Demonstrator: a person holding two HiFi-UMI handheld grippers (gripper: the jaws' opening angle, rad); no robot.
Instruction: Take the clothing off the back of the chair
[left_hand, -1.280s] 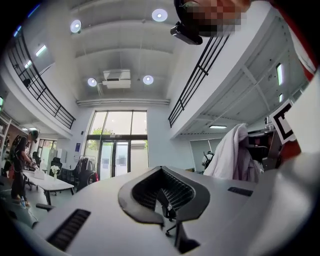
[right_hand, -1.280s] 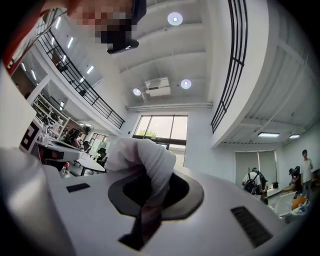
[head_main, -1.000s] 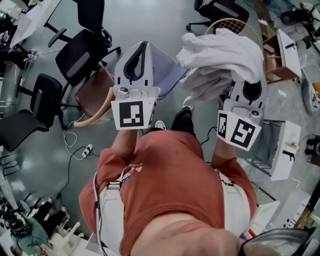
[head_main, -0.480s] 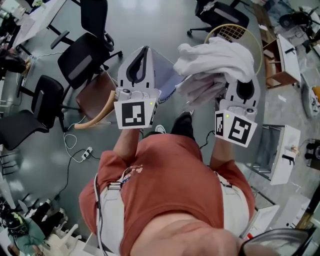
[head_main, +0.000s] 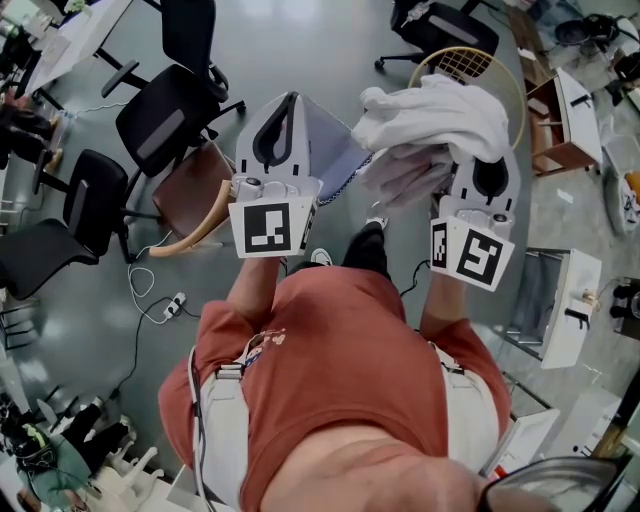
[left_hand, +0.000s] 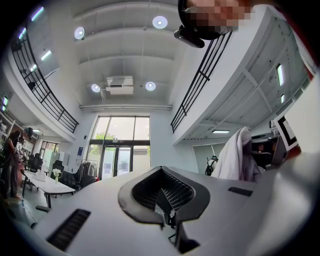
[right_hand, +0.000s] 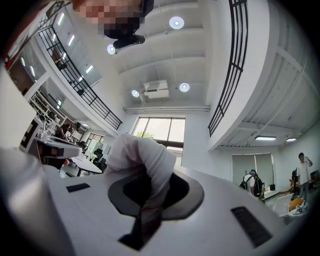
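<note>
two fingers of right gripper (right_hand: 150, 200) clamped on white clothing (head_main: 440, 115), left gripper (head_main: 285, 110) fingers together, empty

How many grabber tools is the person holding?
2. The left gripper, at the picture's left, is shut and empty; the right gripper, at its right, is shut on the white clothing. None looks hidden.

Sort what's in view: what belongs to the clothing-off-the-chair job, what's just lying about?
Job: white clothing, clamped in the right tool; left tool, shut and empty.
Lying about: black office chairs, round basket, power strip, brown chair (whether it held the clothing can't be told).
</note>
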